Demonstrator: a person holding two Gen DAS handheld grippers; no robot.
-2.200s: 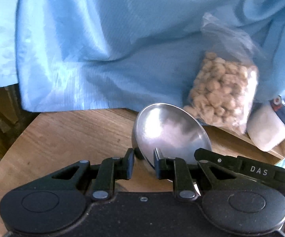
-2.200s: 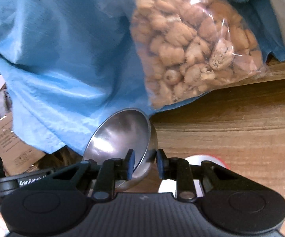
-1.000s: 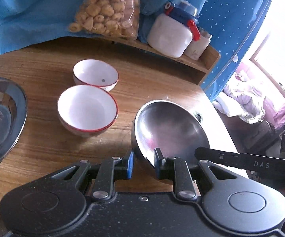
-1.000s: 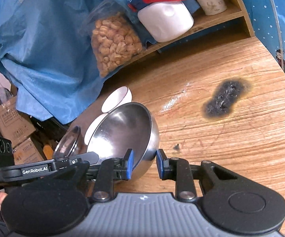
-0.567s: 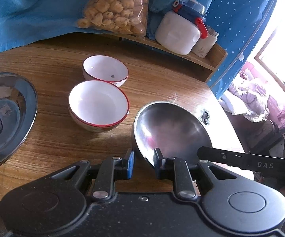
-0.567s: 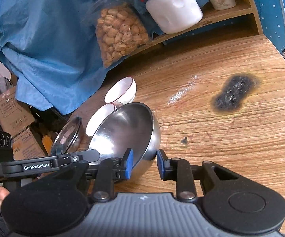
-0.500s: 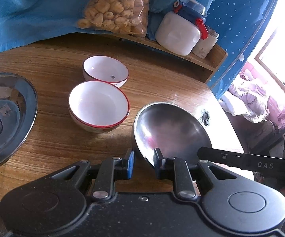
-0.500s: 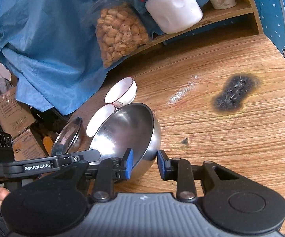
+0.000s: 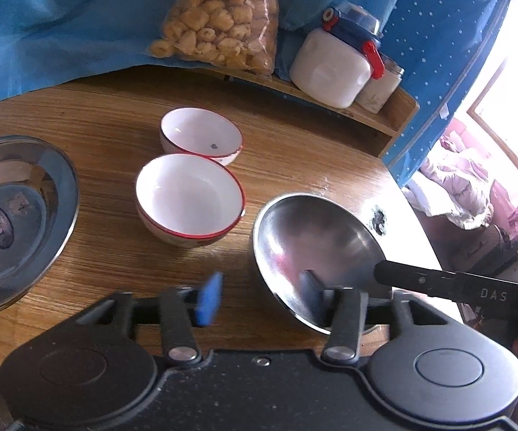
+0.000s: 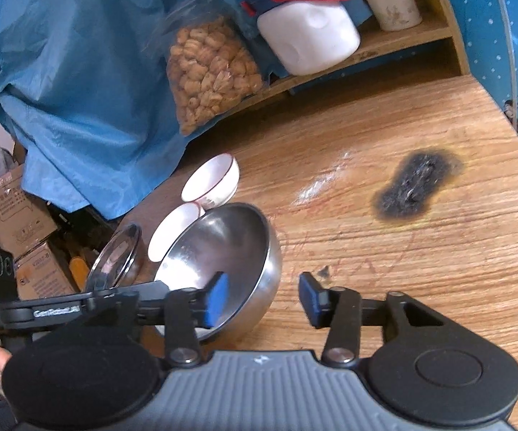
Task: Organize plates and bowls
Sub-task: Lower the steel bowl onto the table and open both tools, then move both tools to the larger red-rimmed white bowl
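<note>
A steel bowl (image 9: 316, 248) (image 10: 223, 258) rests on the wooden table (image 9: 115, 115), right of two white bowls with red rims (image 9: 188, 197) (image 9: 201, 133). My left gripper (image 9: 259, 298) straddles the bowl's near rim, one finger inside and one outside. Its jaws are opening and the pads are off the metal. My right gripper (image 10: 264, 300) straddles the opposite rim the same way, jaws opening, with its outer finger well apart from the wall. The white bowls (image 10: 210, 179) (image 10: 172, 230) show behind the steel bowl in the right wrist view.
A wide steel plate (image 9: 18, 215) (image 10: 115, 262) lies at the table's left edge. A low shelf (image 9: 377, 122) at the back holds a snack bag (image 9: 223, 18) and a white jar (image 9: 334, 68). A black burn mark (image 10: 413, 186) scars the table. Cardboard boxes (image 10: 18, 208) stand beyond the edge.
The steel bowl, held by both grippers, came down from in front of the blue cloth onto the table. Both pairs of jaws have now spread off its rim.
</note>
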